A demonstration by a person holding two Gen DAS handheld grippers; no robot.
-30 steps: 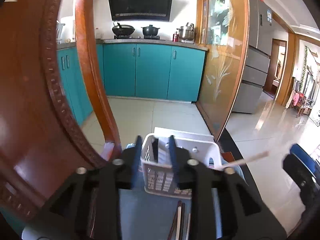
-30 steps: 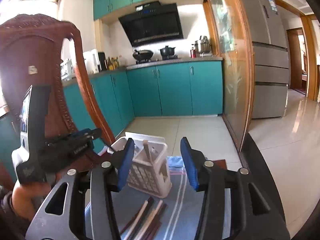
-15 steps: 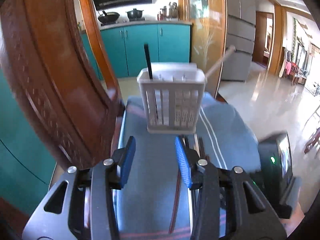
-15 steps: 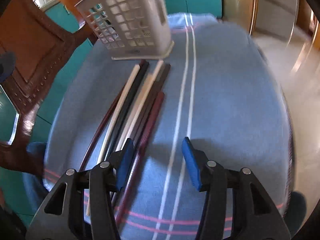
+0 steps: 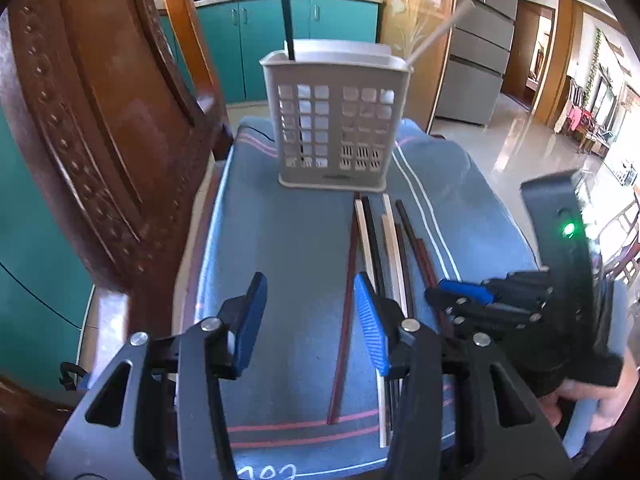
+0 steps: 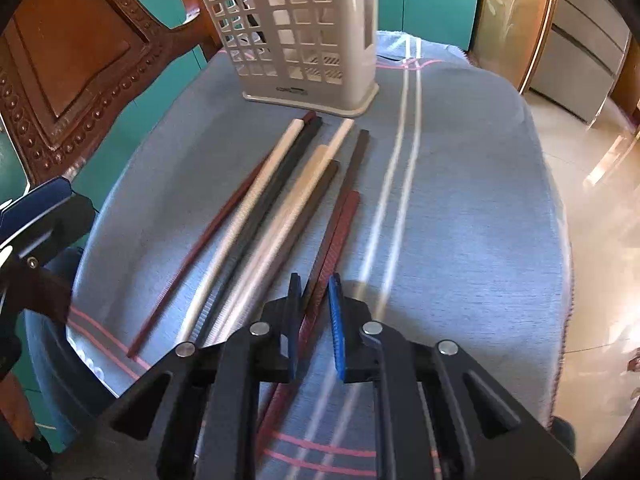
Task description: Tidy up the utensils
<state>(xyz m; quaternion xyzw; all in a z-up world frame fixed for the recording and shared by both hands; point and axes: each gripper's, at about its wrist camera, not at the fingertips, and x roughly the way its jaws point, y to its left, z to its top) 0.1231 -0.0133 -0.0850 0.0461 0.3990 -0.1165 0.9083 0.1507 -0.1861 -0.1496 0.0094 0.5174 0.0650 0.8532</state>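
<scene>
Chopsticks (image 6: 256, 216), slim square sticks in maroon, black and cream, on blue woven cloth (image 6: 460, 200) before slotted plastic holder (image 6: 296, 36). Right gripper (image 6: 314, 320) fingers just narrowed around maroon chopstick (image 6: 334, 236); contact unclear. Left gripper (image 5: 308, 320) fingers parted, empty.

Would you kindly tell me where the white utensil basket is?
The white utensil basket stands upright at the blue cloth's far end, beyond the chopsticks.

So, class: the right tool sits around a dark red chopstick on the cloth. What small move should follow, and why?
Probably lift the right tool straight up. Its jaws have just been closing, and the dark red chopstick lies between them, apparently gripped. The white basket stands upright just beyond, already holding two chopsticks, so raising the stick clear of the blue cloth comes first.
</scene>
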